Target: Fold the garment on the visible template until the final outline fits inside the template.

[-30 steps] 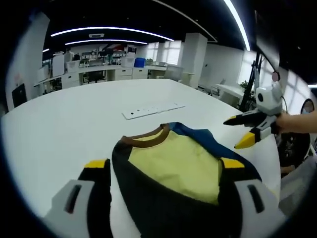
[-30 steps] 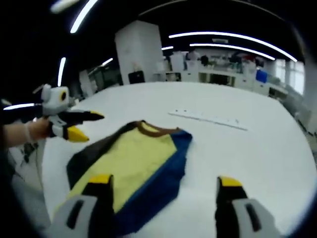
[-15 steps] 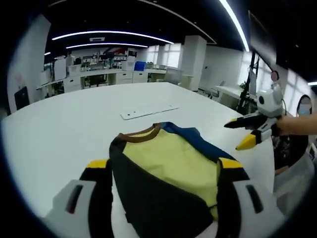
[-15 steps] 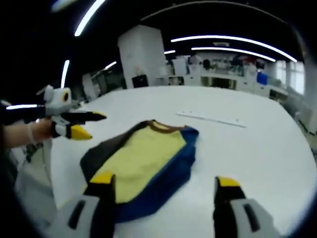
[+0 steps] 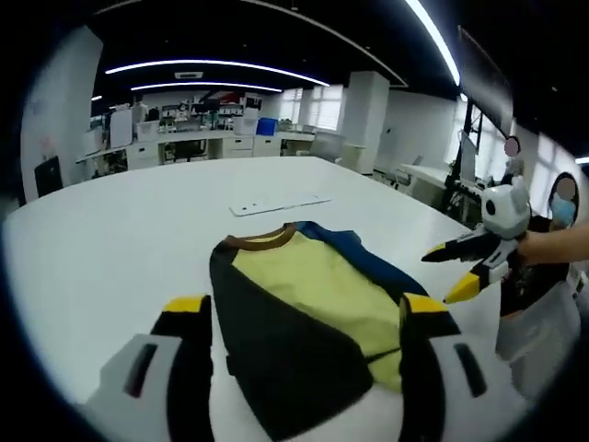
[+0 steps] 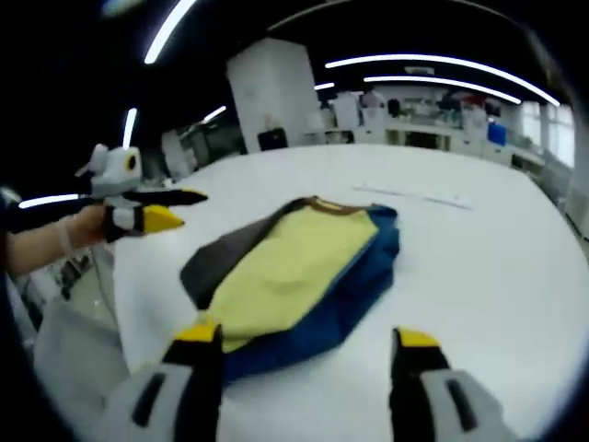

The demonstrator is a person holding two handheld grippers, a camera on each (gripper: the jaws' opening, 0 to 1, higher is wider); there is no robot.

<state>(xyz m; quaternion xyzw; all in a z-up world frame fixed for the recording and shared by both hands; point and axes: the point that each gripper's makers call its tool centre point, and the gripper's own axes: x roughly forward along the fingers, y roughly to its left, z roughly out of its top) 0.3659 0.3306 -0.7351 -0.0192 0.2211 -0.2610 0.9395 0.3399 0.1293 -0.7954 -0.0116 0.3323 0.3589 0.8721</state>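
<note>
Both the left gripper (image 5: 299, 308) and right gripper (image 6: 302, 337) hold their jaws wide and empty above the folded garment (image 5: 304, 308) on the white table (image 5: 110, 230), its brown collar pointing away toward the white strip (image 5: 279, 203), long axis running collar to hem.

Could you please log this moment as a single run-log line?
garment: folded, flat on white table | left gripper: open, empty | right gripper: open, empty

Folded garment (image 5: 308, 318) lies flat on the white counter (image 5: 110, 239): yellow middle, black and blue sides, brown collar.
</note>
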